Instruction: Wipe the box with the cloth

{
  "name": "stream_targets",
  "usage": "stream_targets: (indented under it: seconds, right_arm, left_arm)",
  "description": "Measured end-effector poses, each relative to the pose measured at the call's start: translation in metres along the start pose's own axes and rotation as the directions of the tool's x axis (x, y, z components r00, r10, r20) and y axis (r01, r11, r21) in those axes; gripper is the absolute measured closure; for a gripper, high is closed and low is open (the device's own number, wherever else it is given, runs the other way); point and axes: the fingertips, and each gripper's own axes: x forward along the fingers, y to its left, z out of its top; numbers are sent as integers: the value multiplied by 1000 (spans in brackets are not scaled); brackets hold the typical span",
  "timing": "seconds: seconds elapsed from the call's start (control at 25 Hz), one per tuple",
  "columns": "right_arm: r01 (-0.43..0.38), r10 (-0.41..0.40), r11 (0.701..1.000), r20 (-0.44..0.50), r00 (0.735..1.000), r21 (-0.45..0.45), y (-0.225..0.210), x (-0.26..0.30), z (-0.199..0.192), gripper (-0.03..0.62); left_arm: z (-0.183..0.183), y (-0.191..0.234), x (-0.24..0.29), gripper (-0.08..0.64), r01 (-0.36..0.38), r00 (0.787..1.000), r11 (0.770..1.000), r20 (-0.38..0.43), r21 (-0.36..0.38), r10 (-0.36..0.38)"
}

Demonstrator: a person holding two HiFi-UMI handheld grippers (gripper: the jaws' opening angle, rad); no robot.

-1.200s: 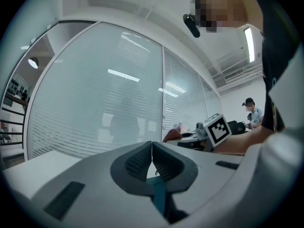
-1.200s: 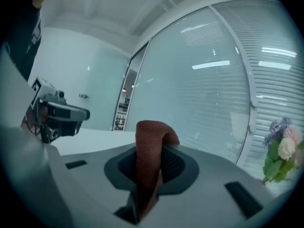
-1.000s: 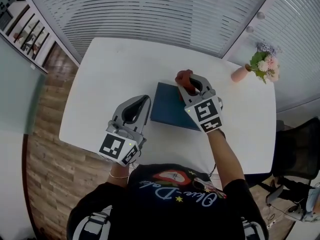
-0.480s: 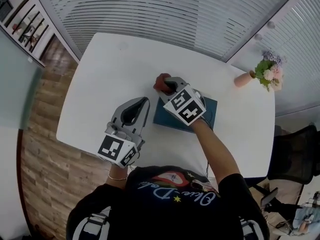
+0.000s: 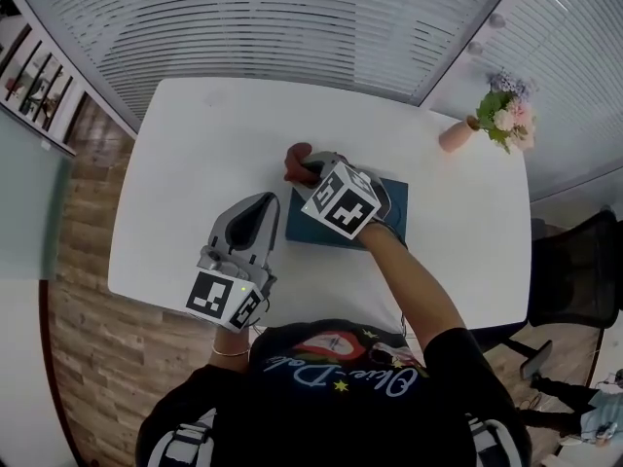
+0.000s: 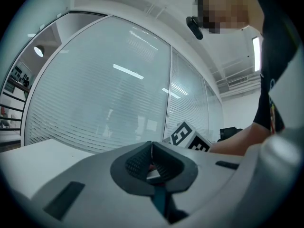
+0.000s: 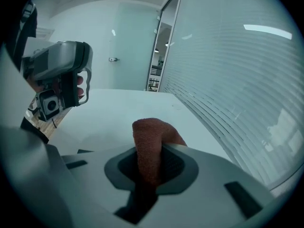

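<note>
A dark blue flat box lies on the white table. My right gripper reaches over the box's far left corner, shut on a rust-red cloth. In the right gripper view the cloth stands folded up between the jaws of the right gripper. My left gripper hovers just left of the box, jaws pressed together with nothing between them. The left gripper view shows the left gripper with its tips together and, past them, the other gripper's marker cube.
A pink vase of flowers stands at the table's far right corner. A black office chair sits right of the table. Wood floor lies to the left, and glass walls with blinds run behind the table.
My right gripper has swept the cloth leftward across the box, from its far right part to its far left corner. The left gripper has hardly moved.
</note>
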Motion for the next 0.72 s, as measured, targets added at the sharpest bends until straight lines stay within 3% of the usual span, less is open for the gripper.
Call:
stream_targets:
  seconds: [0.72]
  right_arm:
    - [115, -105, 985, -77, 991, 127, -36, -40, -58, 540]
  left_arm:
    - [-2, -14, 8, 555, 65, 998, 998, -4, -19, -65]
